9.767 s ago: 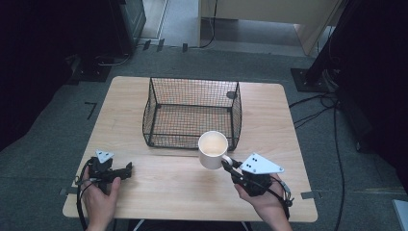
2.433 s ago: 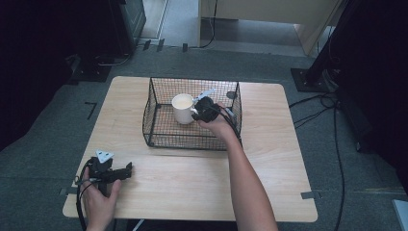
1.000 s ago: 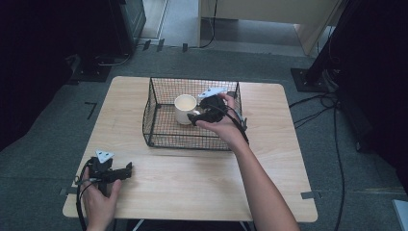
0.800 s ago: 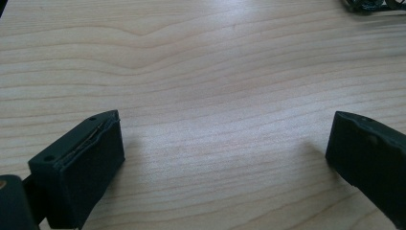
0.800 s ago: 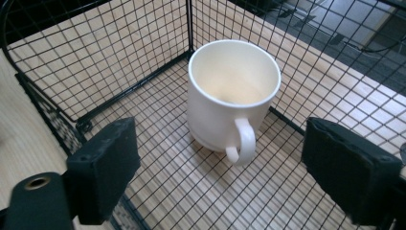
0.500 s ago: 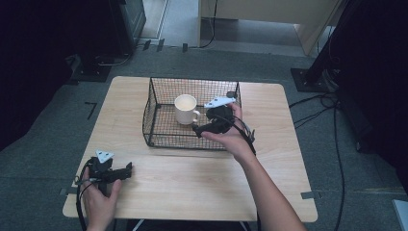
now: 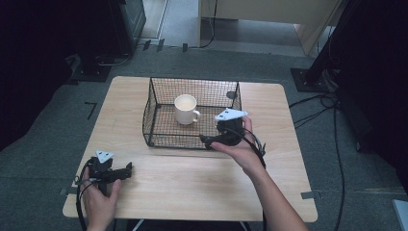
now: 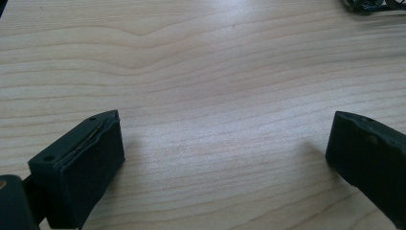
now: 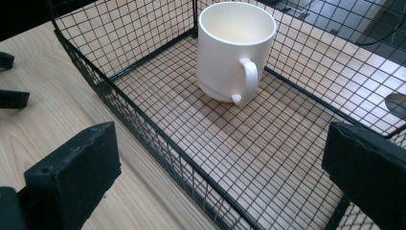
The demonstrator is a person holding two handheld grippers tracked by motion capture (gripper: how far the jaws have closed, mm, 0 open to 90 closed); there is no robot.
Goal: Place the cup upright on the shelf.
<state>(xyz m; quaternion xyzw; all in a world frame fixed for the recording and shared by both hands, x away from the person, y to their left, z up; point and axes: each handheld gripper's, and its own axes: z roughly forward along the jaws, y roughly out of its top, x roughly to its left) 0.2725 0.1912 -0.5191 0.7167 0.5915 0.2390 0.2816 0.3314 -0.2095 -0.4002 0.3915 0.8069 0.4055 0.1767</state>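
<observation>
One upright mug (image 7: 186, 109) in basket (image 7: 159, 134), handle rightward.

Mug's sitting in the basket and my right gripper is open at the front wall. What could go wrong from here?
1. The right gripper sits at the wire basket's front wall; in the right gripper view its open jaws stand on either side of that wall, so a low pull-back may snag it and drag the basket.
2. The mug stands upright and loose on the mesh floor, so a jolted basket might tip it.
3. The left gripper rests open near the table's front edge and could be knocked off.
</observation>
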